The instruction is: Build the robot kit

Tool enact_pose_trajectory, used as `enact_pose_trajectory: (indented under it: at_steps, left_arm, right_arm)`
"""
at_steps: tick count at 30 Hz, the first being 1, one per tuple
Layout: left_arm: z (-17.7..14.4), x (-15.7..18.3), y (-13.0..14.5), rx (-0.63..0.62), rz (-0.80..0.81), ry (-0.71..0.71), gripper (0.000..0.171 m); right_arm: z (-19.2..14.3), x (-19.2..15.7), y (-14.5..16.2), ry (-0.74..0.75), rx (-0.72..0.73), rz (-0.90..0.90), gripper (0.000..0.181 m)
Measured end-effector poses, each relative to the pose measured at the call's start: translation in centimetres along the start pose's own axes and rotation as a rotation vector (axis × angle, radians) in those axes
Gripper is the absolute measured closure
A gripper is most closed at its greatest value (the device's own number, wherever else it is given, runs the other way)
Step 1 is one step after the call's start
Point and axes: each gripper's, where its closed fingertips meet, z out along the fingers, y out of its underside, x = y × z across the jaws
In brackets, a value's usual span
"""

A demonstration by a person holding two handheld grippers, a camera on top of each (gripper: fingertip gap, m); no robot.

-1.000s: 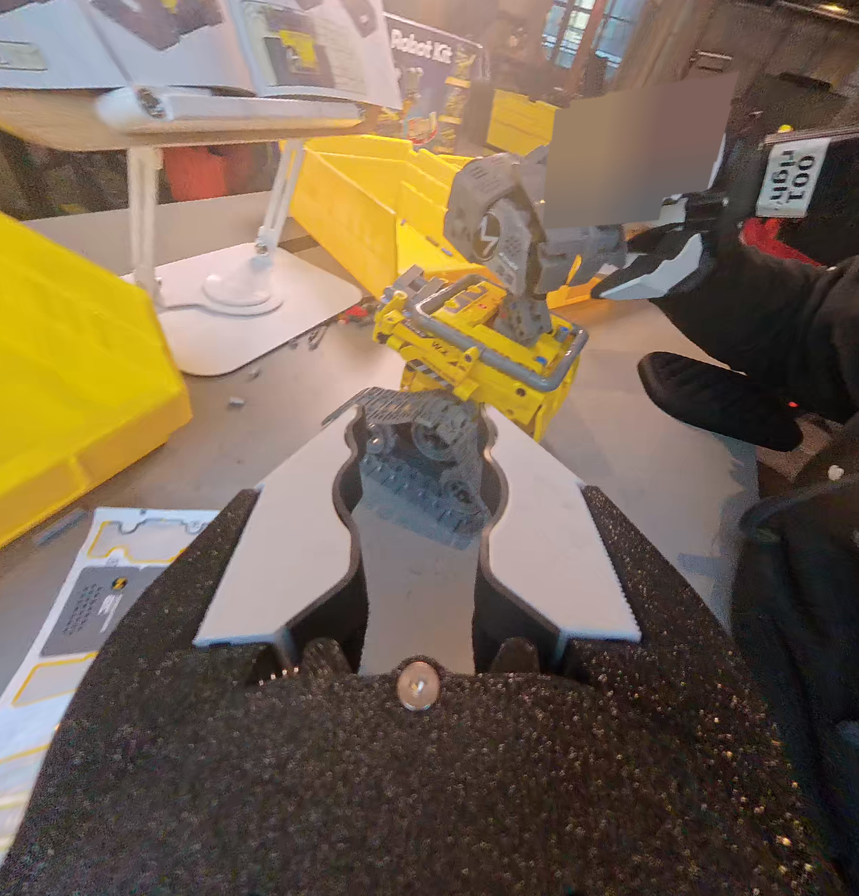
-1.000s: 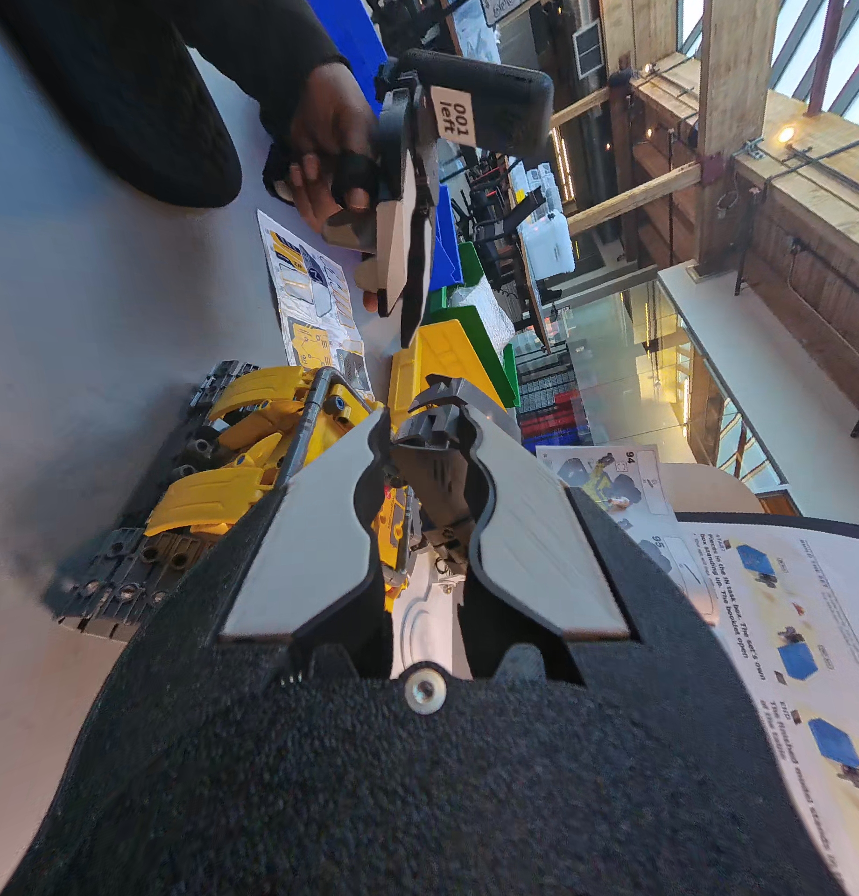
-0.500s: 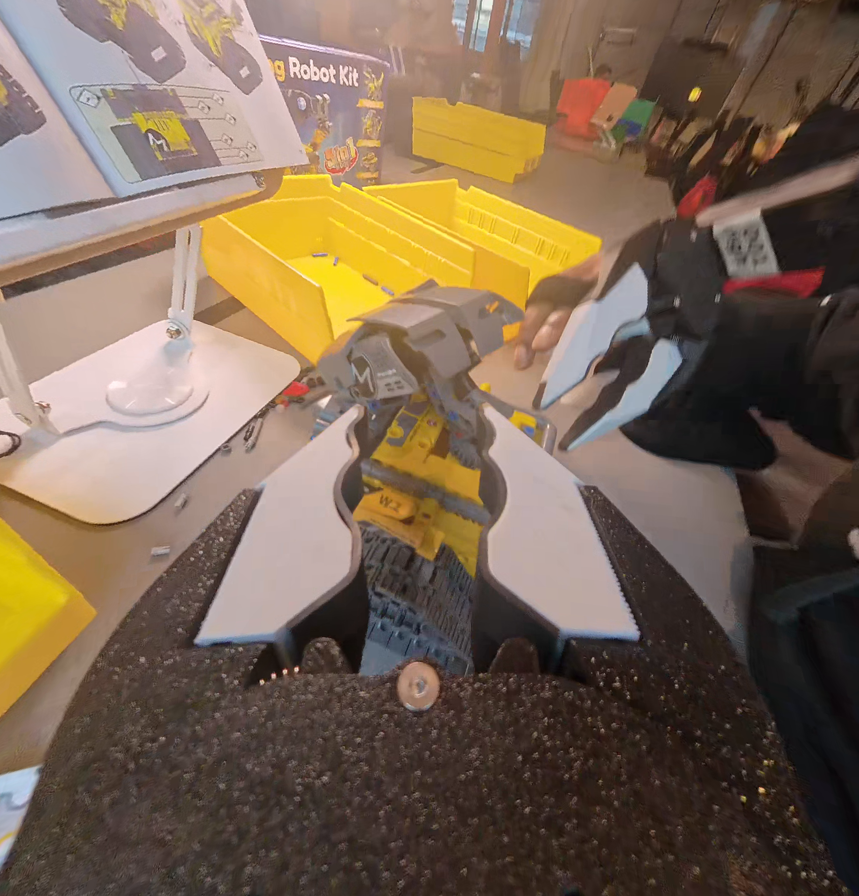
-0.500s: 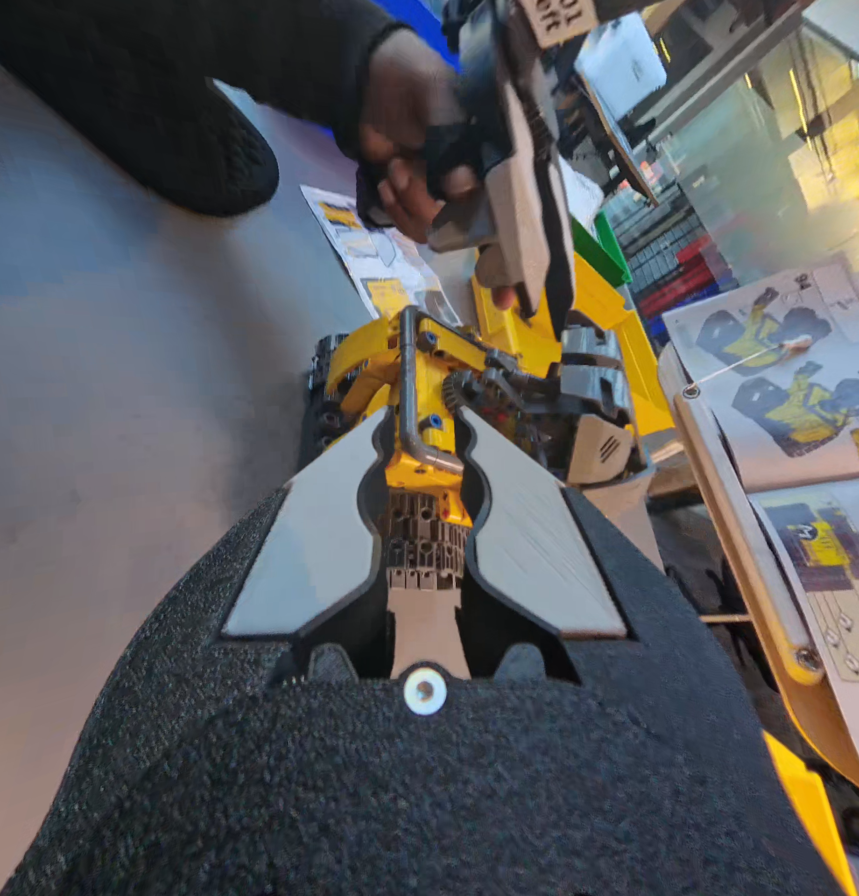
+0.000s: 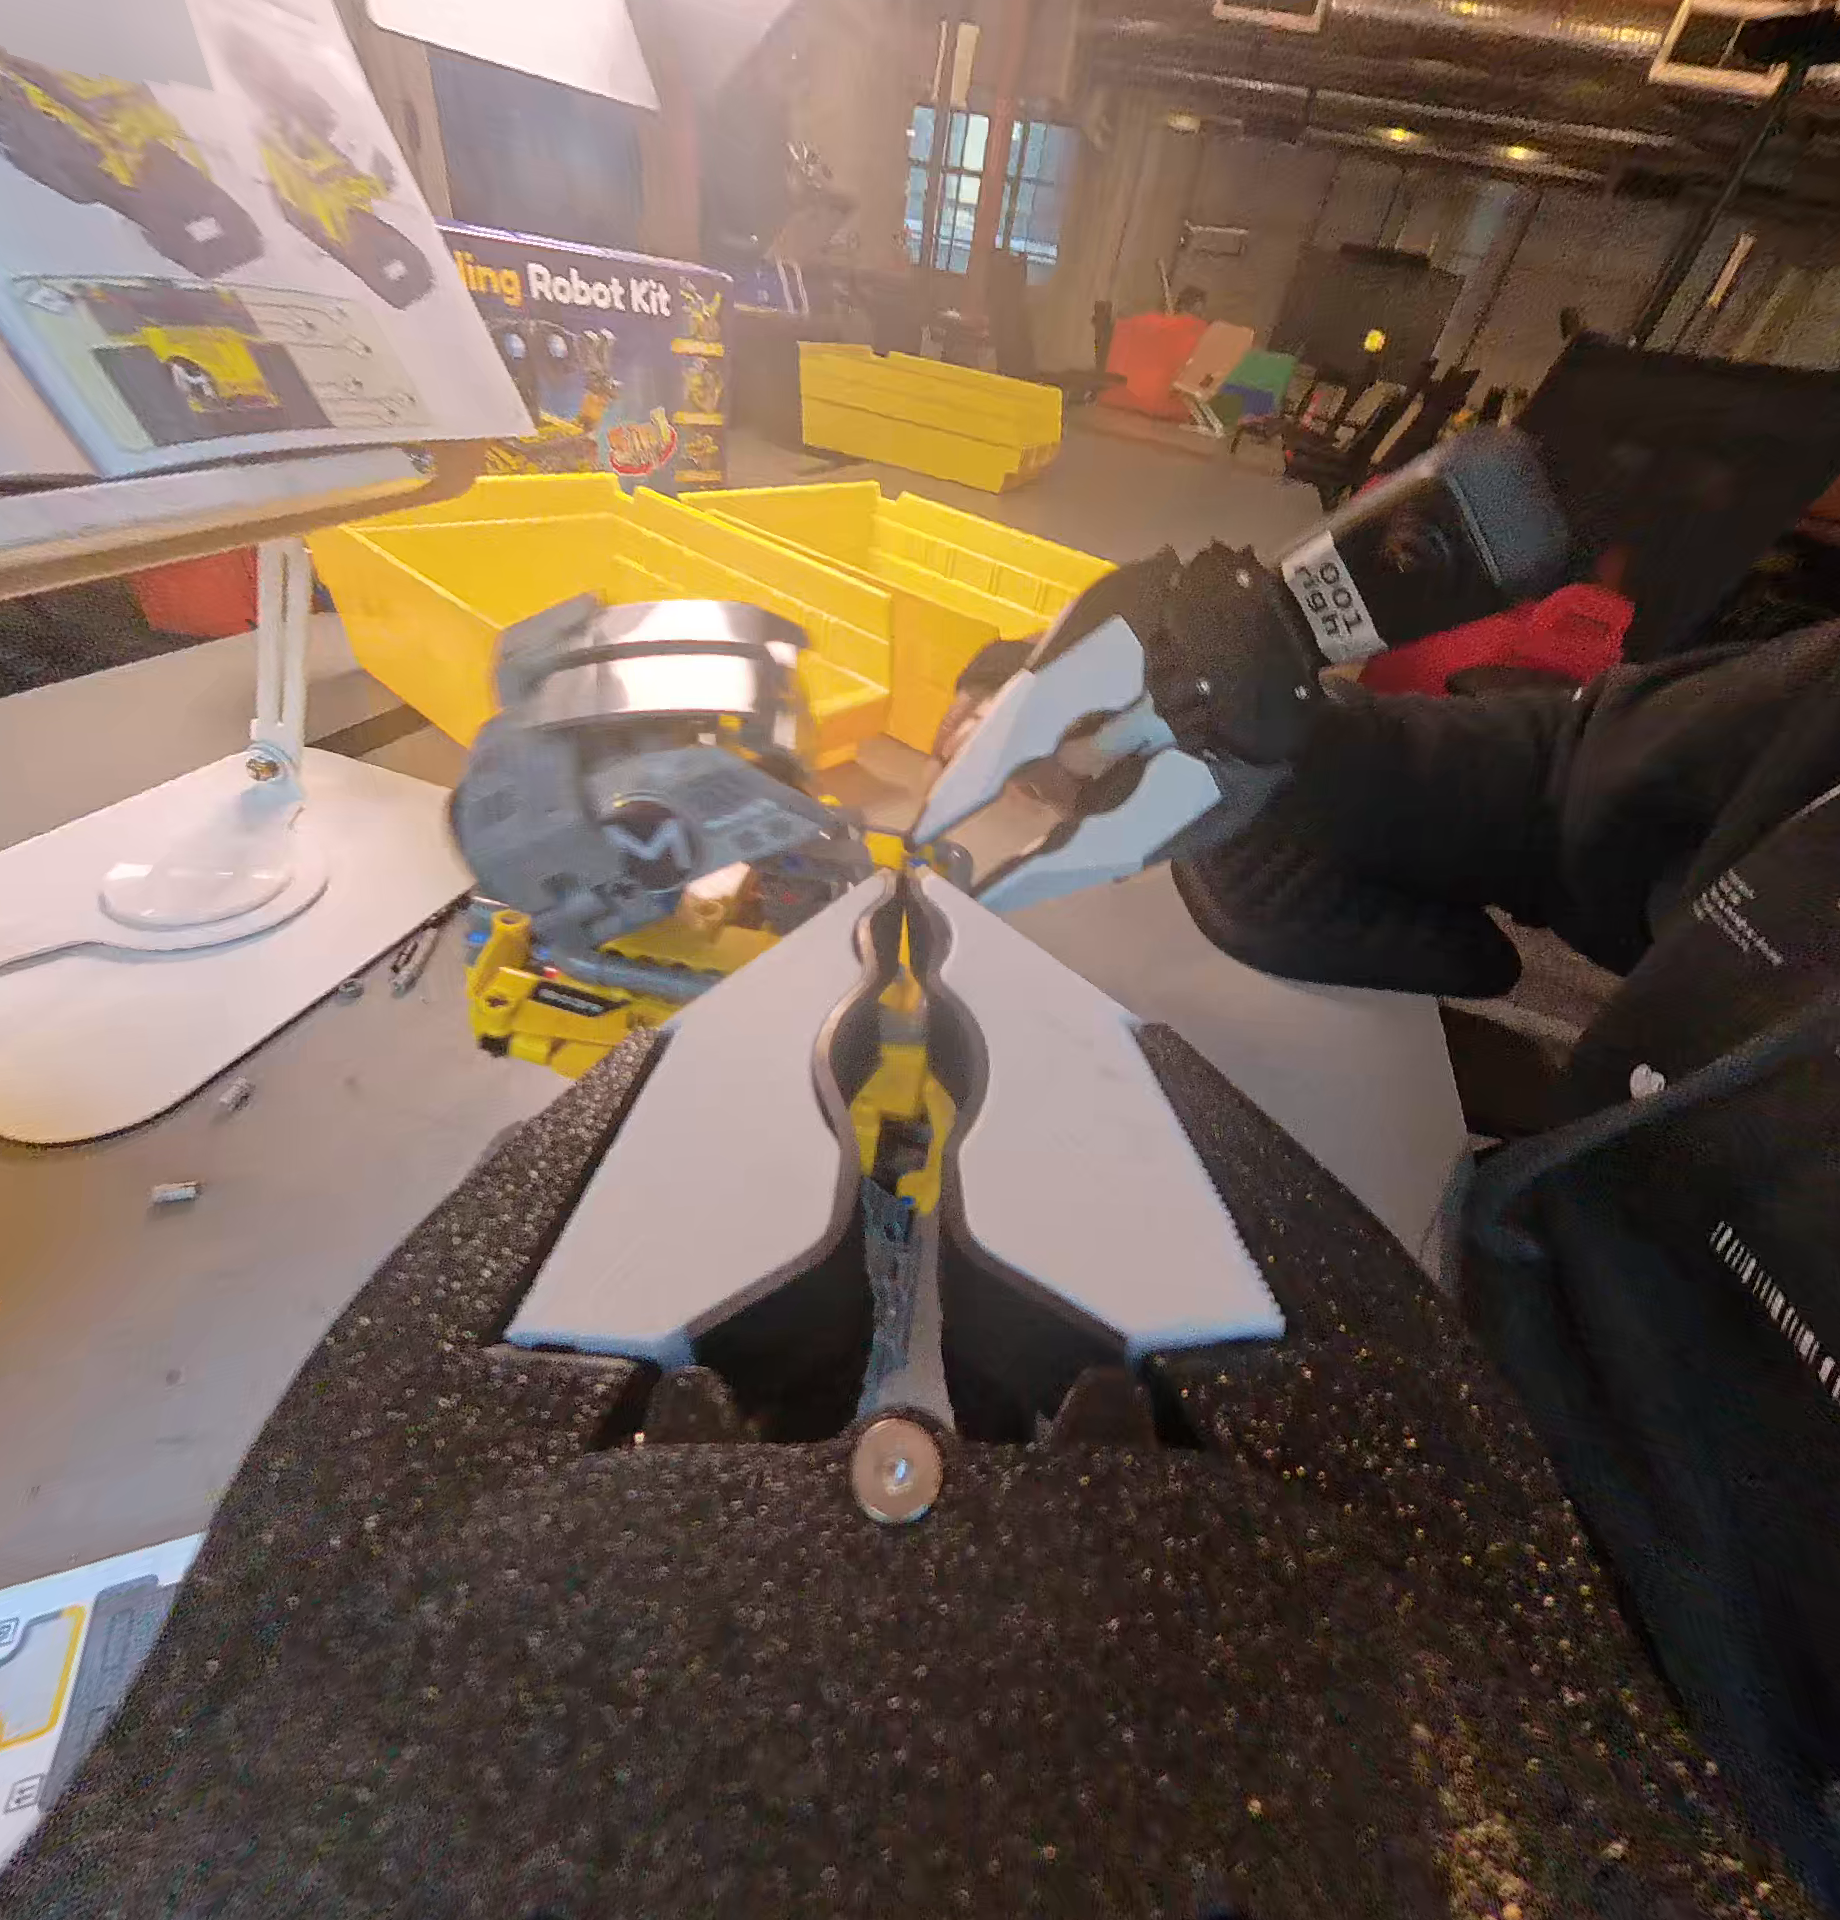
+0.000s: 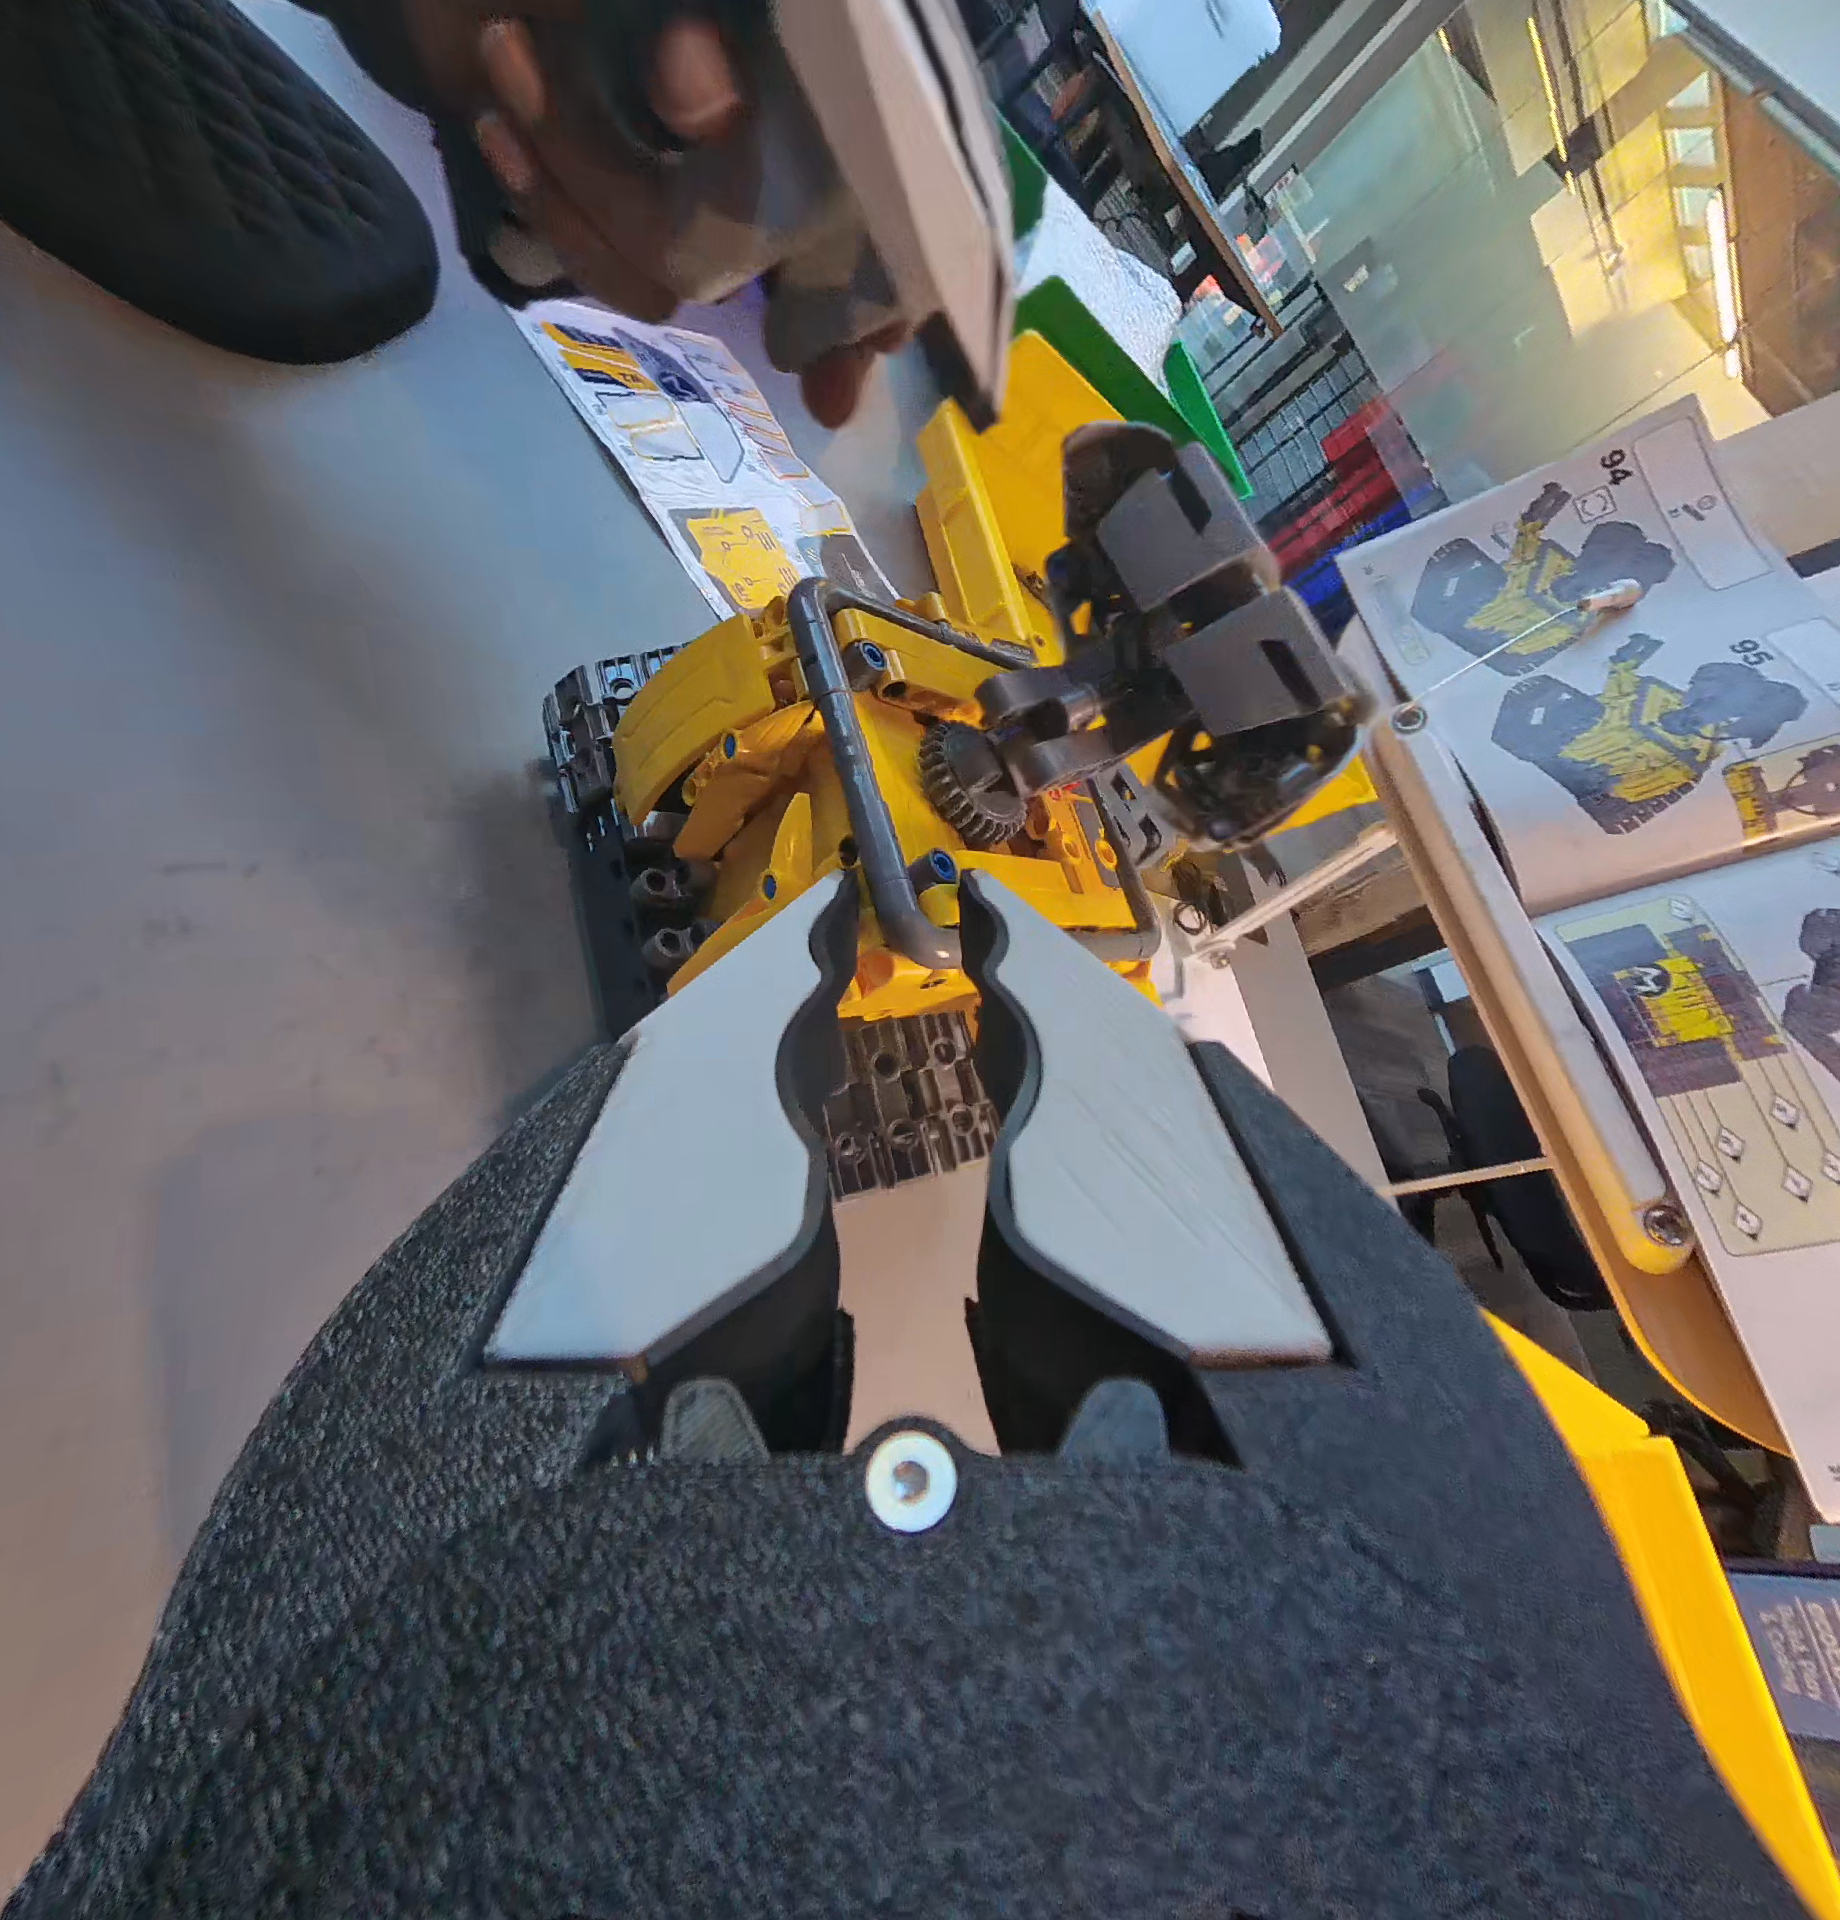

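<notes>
The yellow-and-grey brick robot model stands on the grey table. The right gripper is part open, its tips flanking the model's grey bent bar. The left gripper, tips nearly together, sits above the model; whether it grips anything cannot be told.
</notes>
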Motion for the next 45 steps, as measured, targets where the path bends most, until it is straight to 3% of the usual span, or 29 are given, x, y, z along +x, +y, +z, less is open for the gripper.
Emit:
enact_pose_trajectory:
  at_steps: [3,5,8,10,12,14,15,18,20,21,23,25,29,45]
  left_arm:
    - [0.9,0.9,2.6,-0.108,0.174,-0.077,0.171]
    - [1.0,0.8,2.8,-0.111,0.176,-0.088,0.171]
    - [0.2,-0.7,1.5,-0.059,0.01,-0.093,0.168]
    - [-0.6,-2.8,0.4,-0.019,-0.116,-0.132,0.156]
    - [-0.9,-5.1,-0.2,-0.013,-0.267,-0.163,0.136]
    - [-0.4,-6.1,-0.7,-0.004,-0.457,-0.104,0.11]
    - [0.1,-6.3,-1.0,0.004,-0.53,-0.066,0.105]
    - [1.5,-6.5,-1.4,-0.007,-0.571,-0.033,0.104]
    - [1.4,-6.3,-2.1,0.0,-0.461,-0.059,0.112]
    - [1.1,-5.6,-2.8,0.02,-0.393,-0.049,0.116]
    - [0.6,-3.5,-3.8,0.033,-0.245,-0.019,0.134]
    - [0.6,-2.0,-3.5,0.001,-0.109,-0.033,0.134]
    - [0.6,-1.1,-2.4,-0.039,0.085,-0.121,0.136]
    - [0.9,-2.0,-2.9,-0.019,0.056,-0.13,0.125]
  right_arm:
    - [0.1,0.2,0.0,0.007,-0.002,0.025,0.162]
    - [-0.2,0.1,-0.3,-0.031,-0.007,0.068,0.163]
    - [-1.7,2.8,-2.4,-0.025,0.094,0.228,0.162]
    - [-2.1,5.3,-2.8,-0.031,0.134,0.381,0.15]
    - [-1.3,7.2,-2.1,-0.09,0.144,0.575,0.128]
    - [0.3,8.0,-0.9,-0.198,0.139,0.781,0.11]
    - [1.2,8.1,-0.6,-0.266,0.14,0.882,0.106]
    - [2.8,7.6,-1.6,-0.442,0.196,1.037,0.12]
    - [2.5,8.4,-1.8,-0.364,0.212,0.938,0.139]
    - [1.6,8.1,-2.4,-0.354,0.228,0.856,0.139]
    - [-0.5,7.2,-3.5,-0.31,0.27,0.713,0.155]
    - [-1.8,5.6,-3.8,-0.272,0.262,0.6,0.163]
    - [-3.1,4.0,-3.7,-0.156,0.244,0.483,0.159]
    - [-3.2,3.9,-3.9,-0.115,0.281,0.474,0.156]
